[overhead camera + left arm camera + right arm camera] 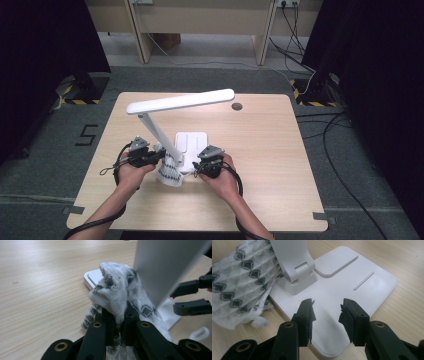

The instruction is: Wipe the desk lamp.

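Item: lamp point(180, 102), white, folding arm, flat square base point(192, 142). Place: centre of the high view on the tabletop point(260, 150); head runs level across the upper middle, arm slants down to a hinge at the base's near left corner.

Item: cloth point(169, 172), white with dark diamond pattern. Place: lower centre of the high view, bunched against the hinge and the base's near edge. In the left gripper view it rises as a wad point(117, 293) in mid-frame, the lamp arm crossing the upper right.

Item: left gripper point(157, 156). State: clamped tight on the cloth, fabric pinched between the jaws.

Item: right gripper point(197, 169). State: jaws parted, nothing between them; in the right gripper view it hovers point(327, 311) over the base's near corner, pads apparently clear of the plastic. The cloth lies at that frame's left, beside the hinge.

Step in hand, by judgement: wiping the lamp around the hinge and base, the right gripper set to steady the base.

Next move calls for: the right gripper pressing on or pinching the base's edge so the lamp cannot slide or tip, then the cloth drawn across the base plate or up the arm, without snagging at the hinge.
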{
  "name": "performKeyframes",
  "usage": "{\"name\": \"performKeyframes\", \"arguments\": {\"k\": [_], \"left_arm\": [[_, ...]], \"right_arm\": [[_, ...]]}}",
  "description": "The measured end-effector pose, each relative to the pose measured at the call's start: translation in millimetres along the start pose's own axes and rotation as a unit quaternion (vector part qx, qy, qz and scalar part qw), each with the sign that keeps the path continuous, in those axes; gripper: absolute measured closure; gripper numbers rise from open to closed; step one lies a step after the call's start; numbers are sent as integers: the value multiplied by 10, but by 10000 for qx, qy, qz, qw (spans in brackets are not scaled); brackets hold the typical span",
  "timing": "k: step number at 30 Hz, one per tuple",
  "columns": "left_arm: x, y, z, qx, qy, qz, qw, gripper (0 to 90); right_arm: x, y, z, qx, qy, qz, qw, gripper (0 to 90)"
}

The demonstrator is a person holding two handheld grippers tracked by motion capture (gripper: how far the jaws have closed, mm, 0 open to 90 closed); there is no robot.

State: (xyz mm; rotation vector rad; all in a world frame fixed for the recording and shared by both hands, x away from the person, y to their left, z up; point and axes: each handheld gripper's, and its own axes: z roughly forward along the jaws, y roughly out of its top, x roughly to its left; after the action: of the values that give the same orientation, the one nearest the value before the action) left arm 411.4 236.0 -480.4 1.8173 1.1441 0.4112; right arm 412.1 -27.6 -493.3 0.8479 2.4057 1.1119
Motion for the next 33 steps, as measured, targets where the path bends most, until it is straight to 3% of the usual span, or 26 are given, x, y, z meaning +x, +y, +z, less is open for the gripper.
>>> {"name": "performKeyframes", "arguments": {"k": [9, 21, 33], "left_arm": [[21, -29, 184, 140, 10, -165, 9998, 827], [0, -54, 250, 229, -53, -62, 9997, 826], [-32, -103, 249, 301, -82, 59, 9995, 826]], "right_arm": [[-12, 6, 116, 29, 31, 154, 9999, 610], [-50, -11, 184, -33, -4, 438, 9990, 615], [-48, -24, 203, -19, 31, 574, 9983, 609]]}}
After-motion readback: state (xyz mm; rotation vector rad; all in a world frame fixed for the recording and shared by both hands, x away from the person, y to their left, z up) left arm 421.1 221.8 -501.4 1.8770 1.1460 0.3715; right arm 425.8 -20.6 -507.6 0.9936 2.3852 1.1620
